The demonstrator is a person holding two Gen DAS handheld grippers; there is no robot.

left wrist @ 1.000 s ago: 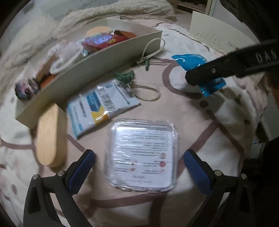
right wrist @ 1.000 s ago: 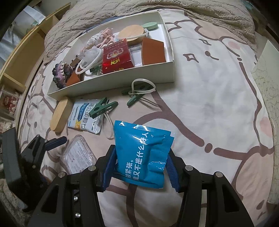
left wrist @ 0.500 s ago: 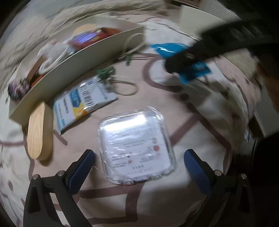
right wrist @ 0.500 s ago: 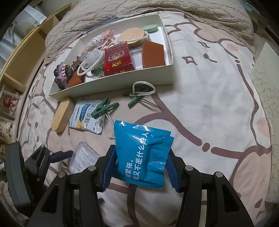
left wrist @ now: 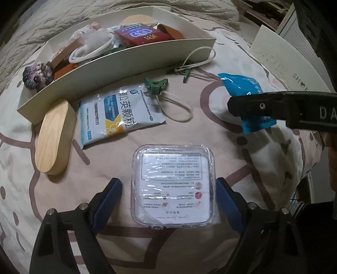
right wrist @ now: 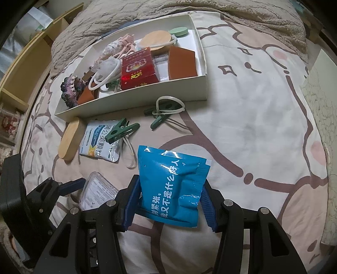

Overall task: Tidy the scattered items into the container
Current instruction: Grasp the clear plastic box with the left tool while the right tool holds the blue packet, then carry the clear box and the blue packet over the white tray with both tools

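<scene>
My right gripper is shut on a blue packet and holds it above the bedspread; the packet also shows in the left wrist view. My left gripper is open around a clear plastic case; the right finger touches its edge, the left finger stands apart. The white box holds several items. On the bedspread lie a white-and-blue sachet, a wooden oval piece, green clips and cream bands.
A white card or lid lies right of the box. A knitted blanket bunches behind the box. A wooden shelf stands at the left of the bed.
My left gripper has moved forward and narrowed, so the clear case now sits between its fingers. My right gripper still holds the blue packet, drawn back slightly from the box.
</scene>
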